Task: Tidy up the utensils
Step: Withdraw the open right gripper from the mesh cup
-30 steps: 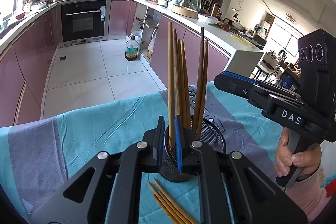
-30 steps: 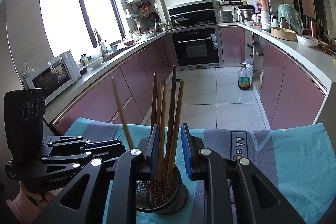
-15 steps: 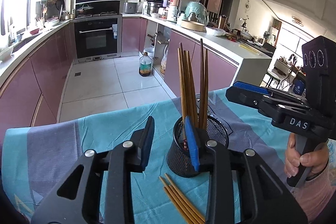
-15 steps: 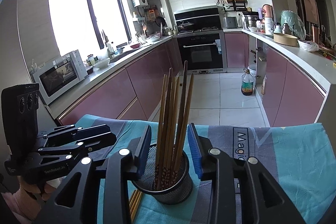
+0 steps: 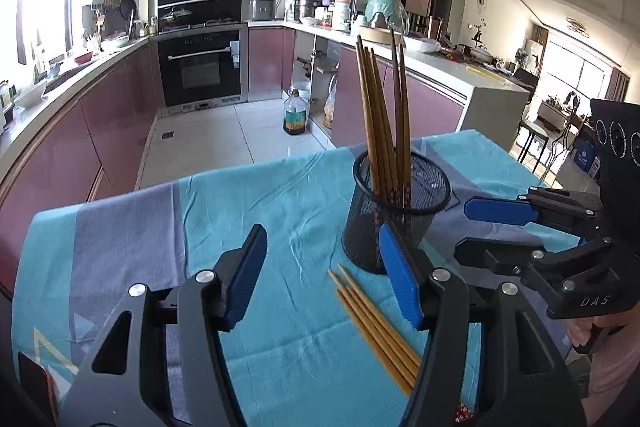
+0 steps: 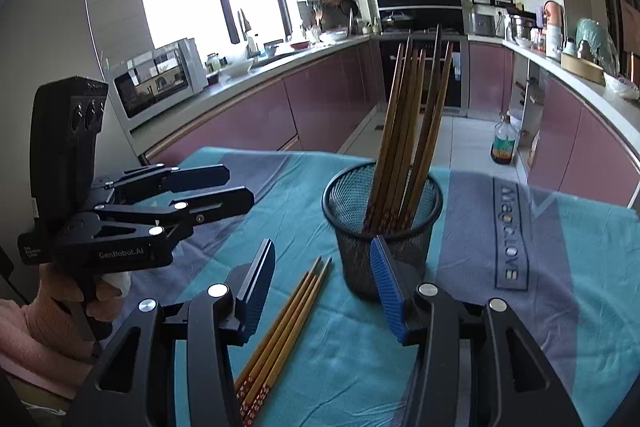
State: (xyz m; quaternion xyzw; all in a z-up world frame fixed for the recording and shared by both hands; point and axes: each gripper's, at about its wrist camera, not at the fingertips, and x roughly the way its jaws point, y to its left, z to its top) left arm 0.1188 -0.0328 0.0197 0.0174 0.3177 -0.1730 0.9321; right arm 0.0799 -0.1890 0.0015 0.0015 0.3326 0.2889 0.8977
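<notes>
A black mesh cup (image 5: pixel 390 215) stands on the teal cloth and holds several brown chopsticks (image 5: pixel 382 115) upright. It also shows in the right wrist view (image 6: pixel 382 223) with its chopsticks (image 6: pixel 412 131). Several loose chopsticks (image 5: pixel 376 319) lie flat on the cloth just in front of the cup, also in the right wrist view (image 6: pixel 280 335). My left gripper (image 5: pixel 324 275) is open and empty, above the cloth left of the cup. My right gripper (image 6: pixel 322 287) is open and empty, over the loose chopsticks; it shows at the right in the left wrist view (image 5: pixel 480 227).
The table carries a teal and grey cloth (image 5: pixel 248 211) with printed letters (image 6: pixel 510 231). Its far edge drops to a tiled kitchen floor (image 5: pixel 216 139). Purple cabinets (image 6: pixel 256 119), an oven (image 5: pixel 200 67) and an oil bottle (image 5: pixel 295 113) stand beyond.
My left gripper let go of a chopstick into the cup, opened wide and drew back. My right gripper also opened and drew back from the cup.
</notes>
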